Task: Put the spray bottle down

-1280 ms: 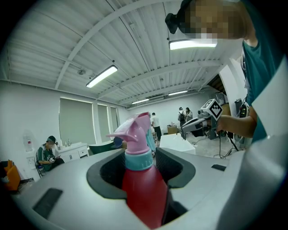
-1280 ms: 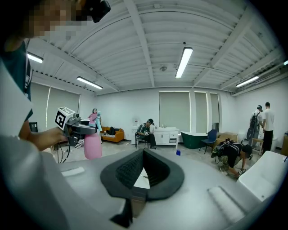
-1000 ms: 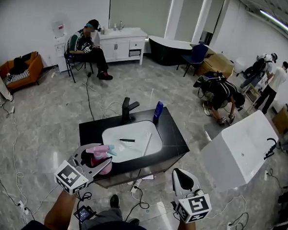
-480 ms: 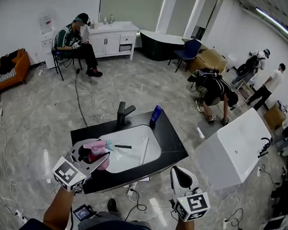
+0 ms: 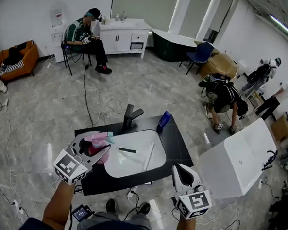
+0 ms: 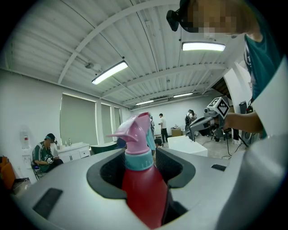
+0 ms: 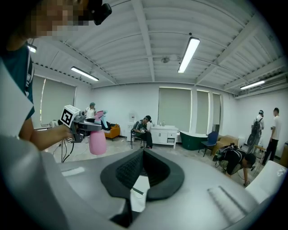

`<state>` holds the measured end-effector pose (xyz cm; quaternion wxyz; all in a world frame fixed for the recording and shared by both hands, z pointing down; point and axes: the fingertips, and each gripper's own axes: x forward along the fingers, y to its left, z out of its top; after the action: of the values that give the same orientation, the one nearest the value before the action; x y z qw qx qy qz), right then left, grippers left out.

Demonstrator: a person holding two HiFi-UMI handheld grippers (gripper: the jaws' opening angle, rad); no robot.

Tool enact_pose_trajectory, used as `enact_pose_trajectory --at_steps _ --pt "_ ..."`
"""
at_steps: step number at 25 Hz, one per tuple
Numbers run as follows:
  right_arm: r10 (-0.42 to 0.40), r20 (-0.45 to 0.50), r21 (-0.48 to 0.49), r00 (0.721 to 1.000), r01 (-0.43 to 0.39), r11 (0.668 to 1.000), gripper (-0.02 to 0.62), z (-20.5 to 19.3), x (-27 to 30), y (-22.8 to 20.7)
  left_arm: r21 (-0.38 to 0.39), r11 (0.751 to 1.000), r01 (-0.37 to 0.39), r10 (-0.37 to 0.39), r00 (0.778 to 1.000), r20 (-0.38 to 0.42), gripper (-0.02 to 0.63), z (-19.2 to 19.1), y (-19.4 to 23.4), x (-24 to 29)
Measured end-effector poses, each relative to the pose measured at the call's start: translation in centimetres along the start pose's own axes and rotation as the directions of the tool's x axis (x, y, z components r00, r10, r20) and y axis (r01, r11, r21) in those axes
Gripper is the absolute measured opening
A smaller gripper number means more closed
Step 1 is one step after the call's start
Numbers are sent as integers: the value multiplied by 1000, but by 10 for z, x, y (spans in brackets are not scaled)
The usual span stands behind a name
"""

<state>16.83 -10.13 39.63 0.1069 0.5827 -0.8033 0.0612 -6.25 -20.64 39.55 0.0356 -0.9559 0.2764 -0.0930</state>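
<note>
Both grippers are closing in on the black worktop (image 5: 177, 147): left gripper (image 5: 98, 146) clamping the spray bottle (image 5: 103, 157) above its left edge, right gripper (image 5: 180, 171) pinched together, empty. Set-down is probably nearing.

Readable text: none in any view.
Left marker cube (image 5: 69, 167): a black-and-white square pattern, not letters or digits.
Right marker cube (image 5: 195, 203): the same kind of pattern, not writing.
Spray bottle (image 6: 141, 184): plain red body and pink head on the side shown; no print legible.
</note>
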Motion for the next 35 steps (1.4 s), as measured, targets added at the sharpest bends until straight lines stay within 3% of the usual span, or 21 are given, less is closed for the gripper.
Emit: enact_pose_trajectory --at_steps 11,17,35 --pt "170 -45 -41 984 -172 984 11 -10 64 -25 -13 982 -188 188 982 -28 204 -17 45 23" --pt "217 -75 -47 973 -221 974 11 -26 98 -32 -19 971 -239 239 971 -21 204 -39 73 48" --pt "193 -156 -16 969 -198 980 11 -88 162 -71 -40 960 -277 276 961 -24 204 -143 138 145"
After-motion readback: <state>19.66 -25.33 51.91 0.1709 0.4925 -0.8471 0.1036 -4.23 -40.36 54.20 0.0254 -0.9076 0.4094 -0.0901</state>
